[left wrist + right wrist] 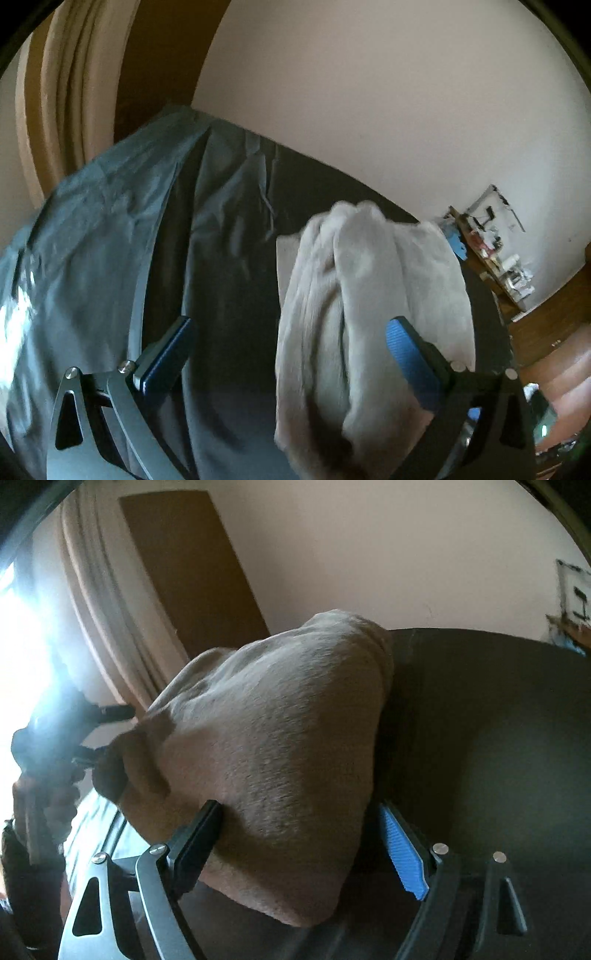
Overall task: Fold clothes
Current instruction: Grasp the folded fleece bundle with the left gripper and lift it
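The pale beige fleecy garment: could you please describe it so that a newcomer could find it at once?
Start at the bed under its dark grey sheet. The pale beige fleecy garment hangs bunched above it, between the open left gripper fingers. It is the only light, fuzzy cloth; the bedding around is dark and smooth.

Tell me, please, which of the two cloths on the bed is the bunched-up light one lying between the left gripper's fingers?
It is the beige garment, heaped in thick folds between the open left gripper. The other, the blue-grey sheet, lies spread out flat to its left.

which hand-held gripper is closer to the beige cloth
Right. The right hand-held gripper has the beige cloth bunched between its open fingers; the left hand-held gripper has it only by one finger.
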`<action>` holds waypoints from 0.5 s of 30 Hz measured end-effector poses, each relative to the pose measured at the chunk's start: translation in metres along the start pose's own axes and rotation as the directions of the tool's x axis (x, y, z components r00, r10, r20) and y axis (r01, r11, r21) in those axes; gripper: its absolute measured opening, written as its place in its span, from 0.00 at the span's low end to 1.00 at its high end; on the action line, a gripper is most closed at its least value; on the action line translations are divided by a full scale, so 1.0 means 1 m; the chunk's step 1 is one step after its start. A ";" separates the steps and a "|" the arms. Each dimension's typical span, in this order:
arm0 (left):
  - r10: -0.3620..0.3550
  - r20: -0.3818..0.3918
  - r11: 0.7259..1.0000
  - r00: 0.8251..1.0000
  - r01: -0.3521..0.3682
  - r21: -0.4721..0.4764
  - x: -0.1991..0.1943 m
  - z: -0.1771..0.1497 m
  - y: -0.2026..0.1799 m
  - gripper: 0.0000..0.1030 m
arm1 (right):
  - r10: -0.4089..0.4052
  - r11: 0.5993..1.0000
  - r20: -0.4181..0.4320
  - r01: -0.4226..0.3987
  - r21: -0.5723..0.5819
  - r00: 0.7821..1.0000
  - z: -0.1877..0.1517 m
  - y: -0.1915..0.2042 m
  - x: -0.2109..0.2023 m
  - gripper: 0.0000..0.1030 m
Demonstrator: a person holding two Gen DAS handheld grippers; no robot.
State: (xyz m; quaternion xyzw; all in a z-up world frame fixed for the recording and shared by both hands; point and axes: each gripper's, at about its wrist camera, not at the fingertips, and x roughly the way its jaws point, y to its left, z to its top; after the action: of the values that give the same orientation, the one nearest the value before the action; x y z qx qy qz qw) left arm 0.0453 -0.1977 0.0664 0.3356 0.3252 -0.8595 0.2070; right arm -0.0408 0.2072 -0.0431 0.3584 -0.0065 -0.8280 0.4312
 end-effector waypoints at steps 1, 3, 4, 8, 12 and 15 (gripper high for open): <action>-0.001 -0.002 1.000 1.000 0.001 0.004 0.004 0.006 -0.004 1.00 | -0.001 1.000 0.010 0.001 -0.005 1.000 0.000 0.000 -0.003 0.84; 0.006 -0.030 1.000 1.000 -0.005 0.021 0.019 0.016 -0.010 1.00 | 0.000 1.000 0.022 0.001 -0.024 1.000 -0.003 0.004 -0.010 0.84; 0.014 -0.046 0.999 0.999 -0.013 0.030 0.028 0.021 -0.012 1.00 | 0.000 0.999 0.024 0.001 -0.033 1.000 -0.003 0.007 -0.010 0.84; -0.027 -0.144 0.998 0.989 0.036 0.058 0.060 0.034 -0.013 1.00 | 0.006 0.999 0.013 -0.006 -0.052 1.000 0.000 0.012 -0.001 0.84; -0.151 -0.217 0.988 0.964 0.155 -0.001 0.077 0.040 -0.007 1.00 | 0.011 0.999 0.003 -0.011 -0.043 1.000 -0.001 0.011 -0.001 0.84; -0.234 -0.239 0.972 0.942 0.229 -0.050 0.080 0.042 -0.003 1.00 | 0.017 0.999 -0.008 -0.017 -0.036 1.000 -0.001 0.010 0.001 0.84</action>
State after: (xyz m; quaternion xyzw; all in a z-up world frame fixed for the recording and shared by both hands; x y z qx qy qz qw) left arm -0.0302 -0.2357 0.0345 0.3956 0.3945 -0.8267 0.0666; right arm -0.0333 0.2002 -0.0409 0.3537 0.0072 -0.8229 0.4446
